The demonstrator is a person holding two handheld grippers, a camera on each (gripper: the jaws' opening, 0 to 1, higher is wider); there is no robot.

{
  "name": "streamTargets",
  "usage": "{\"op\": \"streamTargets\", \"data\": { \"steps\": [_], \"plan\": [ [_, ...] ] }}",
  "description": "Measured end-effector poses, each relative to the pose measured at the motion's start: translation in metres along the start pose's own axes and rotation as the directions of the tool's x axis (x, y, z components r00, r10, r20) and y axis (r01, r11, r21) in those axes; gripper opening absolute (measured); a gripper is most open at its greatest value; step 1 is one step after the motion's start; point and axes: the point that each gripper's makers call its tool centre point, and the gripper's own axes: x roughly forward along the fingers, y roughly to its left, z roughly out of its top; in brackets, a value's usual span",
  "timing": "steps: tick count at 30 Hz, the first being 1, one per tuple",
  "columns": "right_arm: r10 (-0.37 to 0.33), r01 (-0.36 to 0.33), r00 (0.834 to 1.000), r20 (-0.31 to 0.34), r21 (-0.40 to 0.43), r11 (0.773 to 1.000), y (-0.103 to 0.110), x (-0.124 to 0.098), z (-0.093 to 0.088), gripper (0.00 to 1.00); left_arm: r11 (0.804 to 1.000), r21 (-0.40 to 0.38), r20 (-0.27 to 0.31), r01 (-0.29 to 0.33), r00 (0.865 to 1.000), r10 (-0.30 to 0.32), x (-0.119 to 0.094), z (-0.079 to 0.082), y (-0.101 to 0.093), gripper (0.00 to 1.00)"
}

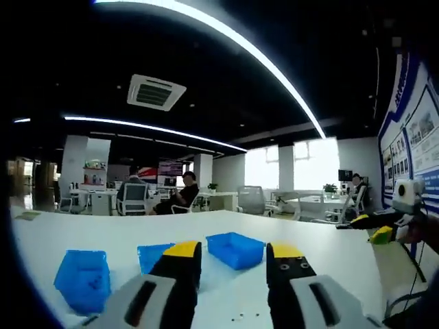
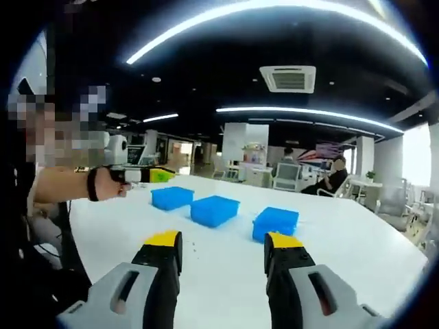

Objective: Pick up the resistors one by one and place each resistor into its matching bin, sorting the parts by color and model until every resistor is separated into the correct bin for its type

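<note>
Tiny resistors (image 1: 240, 317) scattered on white table (image 1: 329, 247) before three blue bins (image 1: 235, 249). Likely featherlight, thin bendable leads; best pinched mid-body. Left gripper (image 1: 234, 255) and right gripper (image 2: 223, 245) both spread, empty.

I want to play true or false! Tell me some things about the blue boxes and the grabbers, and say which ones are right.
1. There are three blue bins on the white table. True.
2. The right hand-held gripper is squeezing a bin. False: its jaws stand apart with nothing between them, short of the bins.
3. The left hand-held gripper is open. True.
4. The bins are stacked on top of each other. False: they sit side by side, apart.
5. Tiny dark specks lie on the table between the left gripper's jaws. True; they are too small to identify.
</note>
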Motion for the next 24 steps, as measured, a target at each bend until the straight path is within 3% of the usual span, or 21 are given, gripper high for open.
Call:
{"op": "streamTargets", "data": {
  "steps": [7,11,17,20,24],
  "plan": [
    [0.029,-0.029,1.0,0.002,-0.011,1.0,0.011,0.001,0.003,0.49,0.999,-0.021,-0.035,-0.032,0.999,0.031,-0.068,-0.025,-0.004,0.46],
    [0.053,-0.053,0.998,-0.014,-0.012,0.999,0.02,0.004,-0.003,0.49,0.997,-0.058,-0.055,-0.06,0.997,0.057,-0.095,-0.038,-0.003,0.46],
    [0.093,-0.094,0.994,-0.051,-0.03,0.995,0.03,0.005,-0.009,0.5,0.997,-0.05,-0.088,-0.058,0.995,0.053,-0.102,-0.039,0.003,0.46],
    [0.114,-0.117,0.99,-0.085,-0.031,0.993,0.034,0.005,-0.015,0.5,0.999,-0.04,-0.11,-0.016,0.994,0.012,-0.098,-0.036,0.002,0.46],
    [0.133,-0.138,0.983,-0.124,-0.026,0.99,0.039,0.004,-0.023,0.5,0.998,0.015,-0.181,0.065,0.982,-0.061,-0.085,-0.037,-0.003,0.45]
  ]
}}
